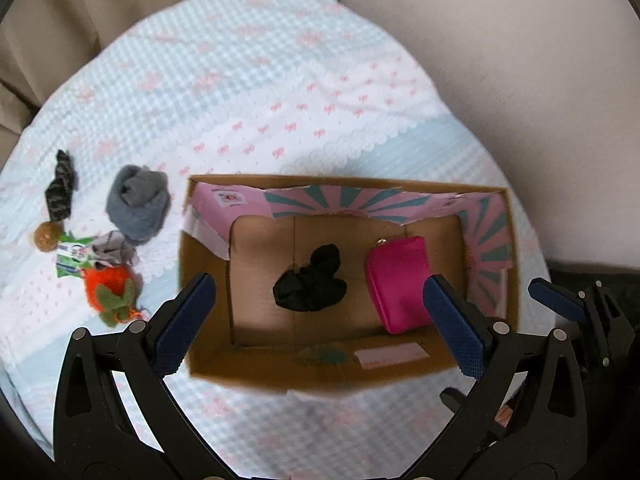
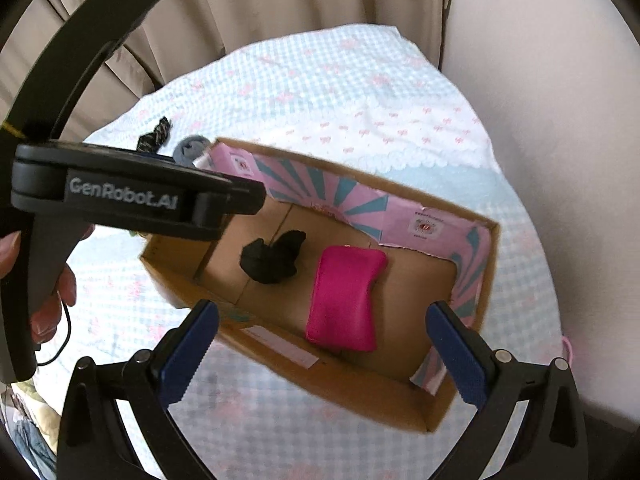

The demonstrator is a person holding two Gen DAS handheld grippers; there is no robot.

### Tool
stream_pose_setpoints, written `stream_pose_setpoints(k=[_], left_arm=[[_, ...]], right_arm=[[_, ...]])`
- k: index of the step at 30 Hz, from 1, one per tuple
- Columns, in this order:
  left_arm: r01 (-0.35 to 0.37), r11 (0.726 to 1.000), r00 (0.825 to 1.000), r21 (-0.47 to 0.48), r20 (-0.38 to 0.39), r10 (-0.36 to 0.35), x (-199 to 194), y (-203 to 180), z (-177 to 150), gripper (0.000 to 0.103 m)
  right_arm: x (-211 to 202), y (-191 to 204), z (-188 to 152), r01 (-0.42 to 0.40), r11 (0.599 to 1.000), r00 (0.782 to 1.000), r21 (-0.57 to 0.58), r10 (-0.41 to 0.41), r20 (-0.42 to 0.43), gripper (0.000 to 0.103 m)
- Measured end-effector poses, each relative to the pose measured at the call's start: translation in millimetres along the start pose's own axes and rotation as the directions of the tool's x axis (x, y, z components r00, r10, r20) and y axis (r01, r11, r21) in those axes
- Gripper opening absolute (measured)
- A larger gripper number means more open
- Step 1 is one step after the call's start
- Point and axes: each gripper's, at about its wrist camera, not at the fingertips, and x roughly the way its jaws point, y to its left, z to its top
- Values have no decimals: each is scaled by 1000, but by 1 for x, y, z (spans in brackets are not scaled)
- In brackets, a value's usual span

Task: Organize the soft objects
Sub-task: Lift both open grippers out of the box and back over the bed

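Pink pouch (image 1: pixel 398 284) and black cloth (image 1: pixel 310 280) inside cardboard box (image 1: pixel 280 372) on bed; grey sock (image 1: pixel 136 202) left of box. Left gripper (image 1: pixel 320 324) and right gripper (image 2: pixel 322 352) above, jaws wide, empty.

box (image 1: pixel 208 364): brown cardboard; inner flaps pink with teal sunburst stripes
pouch (image 1: pixel 400 284): hot pink
black cloth (image 1: pixel 310 280): plain black
bedspread (image 1: pixel 248 72): pale blue and white gingham with faint pink bows; one white band with small pink bows and a white scalloped edge
grey sock (image 1: pixel 138 202): grey, fuzzy
dark sock (image 1: pixel 60 186): black with a grey zigzag pattern
knit toy (image 1: pixel 110 286): orange with green leaves
packet (image 1: pixel 72 256): green and white
ball (image 1: pixel 45 235): brown
left claw (image 1: pixel 320 328): black frame, dark blue pads
right claw (image 2: pixel 320 356): black frame, dark blue pads
curtain (image 2: pixel 280 0): beige
wall (image 2: pixel 540 80): off-white
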Motion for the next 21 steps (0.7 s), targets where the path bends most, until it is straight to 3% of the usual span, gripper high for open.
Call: stream_pose_setpoints(k=[6, 10, 18, 21], left_arm=[[27, 999, 994, -19, 111, -25, -75, 8, -13, 103], [30, 999, 978, -21, 208, -25, -135, 18, -32, 103], [7, 1000, 917, -19, 400, 1, -240, 57, -95, 103], [-18, 1000, 887, -9, 461, 20, -274, 75, -126, 103]], right_arm=[[-58, 15, 4, 31, 999, 995, 37, -35, 90, 103], [-99, 31, 5, 63, 996, 985, 67, -73, 154, 103], [-186, 81, -1, 128, 982, 937, 140, -166, 309, 103], [-213, 102, -5, 142, 974, 923, 177, -195, 331, 103]])
